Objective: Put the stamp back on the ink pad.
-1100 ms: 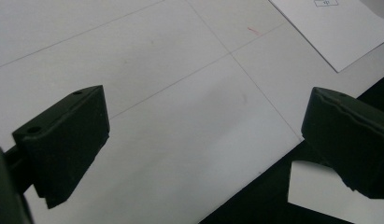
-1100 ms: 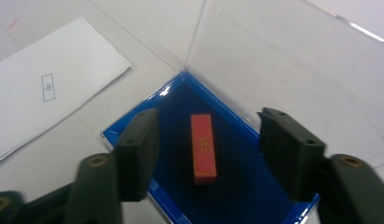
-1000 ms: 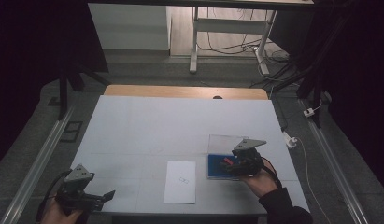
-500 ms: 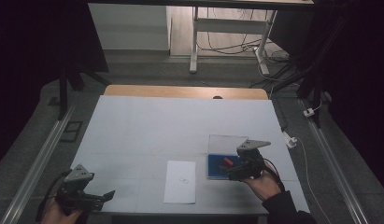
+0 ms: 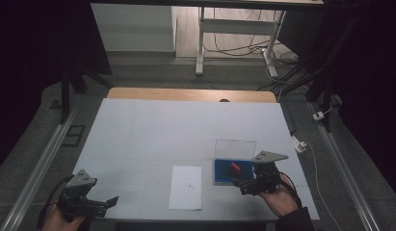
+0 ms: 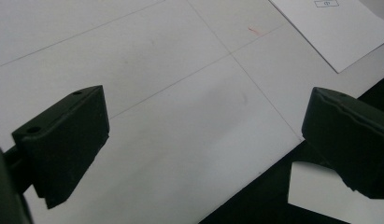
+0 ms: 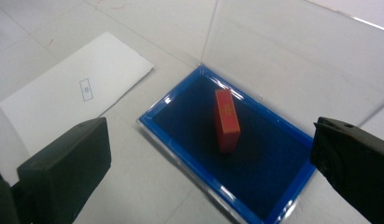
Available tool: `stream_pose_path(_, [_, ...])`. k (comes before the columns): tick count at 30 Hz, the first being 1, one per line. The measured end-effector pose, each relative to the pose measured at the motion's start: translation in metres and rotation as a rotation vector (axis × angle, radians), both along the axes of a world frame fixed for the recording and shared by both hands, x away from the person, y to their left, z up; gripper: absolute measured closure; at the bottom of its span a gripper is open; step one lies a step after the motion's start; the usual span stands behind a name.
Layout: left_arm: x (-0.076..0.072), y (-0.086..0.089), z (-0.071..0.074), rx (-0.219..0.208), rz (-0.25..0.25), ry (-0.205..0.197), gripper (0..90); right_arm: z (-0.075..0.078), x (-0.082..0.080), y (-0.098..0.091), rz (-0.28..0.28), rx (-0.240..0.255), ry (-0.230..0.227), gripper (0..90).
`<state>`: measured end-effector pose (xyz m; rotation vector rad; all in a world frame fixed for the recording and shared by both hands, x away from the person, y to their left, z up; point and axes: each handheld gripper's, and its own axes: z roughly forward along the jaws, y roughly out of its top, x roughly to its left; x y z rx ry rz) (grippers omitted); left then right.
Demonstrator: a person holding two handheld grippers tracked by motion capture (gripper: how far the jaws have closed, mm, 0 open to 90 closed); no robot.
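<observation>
A small red block (image 7: pixel 227 120) with a yellowish mark on its upper face stands on a long edge, slightly tilted, in the dark inside of a shallow blue tray (image 7: pixel 171 100), whose clear lid (image 7: pixel 292 51) stands raised behind it. The right gripper (image 5: pixel 240 182) sits just in front of the tray; its jaws have just been opening and stand wide, holding nothing. A white sheet (image 5: pixel 187 186) lies to the tray's left on the counter (image 5: pixel 186 125). The left gripper (image 5: pixel 110 201), jaws spread and empty, is at the counter's near left edge.

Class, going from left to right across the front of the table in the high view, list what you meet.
Left gripper → sheet of paper → blue tray holding the red block → right gripper.
</observation>
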<state>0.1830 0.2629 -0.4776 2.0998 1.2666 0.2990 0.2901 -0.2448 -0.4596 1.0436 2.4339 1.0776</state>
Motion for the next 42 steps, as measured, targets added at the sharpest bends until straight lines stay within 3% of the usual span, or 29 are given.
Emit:
stream_pose_path(14, [0.0, 0.0, 0.0, -0.001, 0.002, 0.001, 1.1, 0.004, -0.021, -0.022, -0.045, 0.014, -0.025, 0.0])
stream_pose_path(29, [0.0, 0.001, 0.0, -0.008, 0.005, 0.002, 1.0, 0.004, -0.043, -0.049, -0.134, 0.028, -0.042, 0.0])
stream_pose_path(42, [-0.001, 0.001, 0.0, -0.003, 0.003, -0.001, 1.0, 0.003, -0.057, -0.061, -0.19, 0.03, -0.016, 0.0])
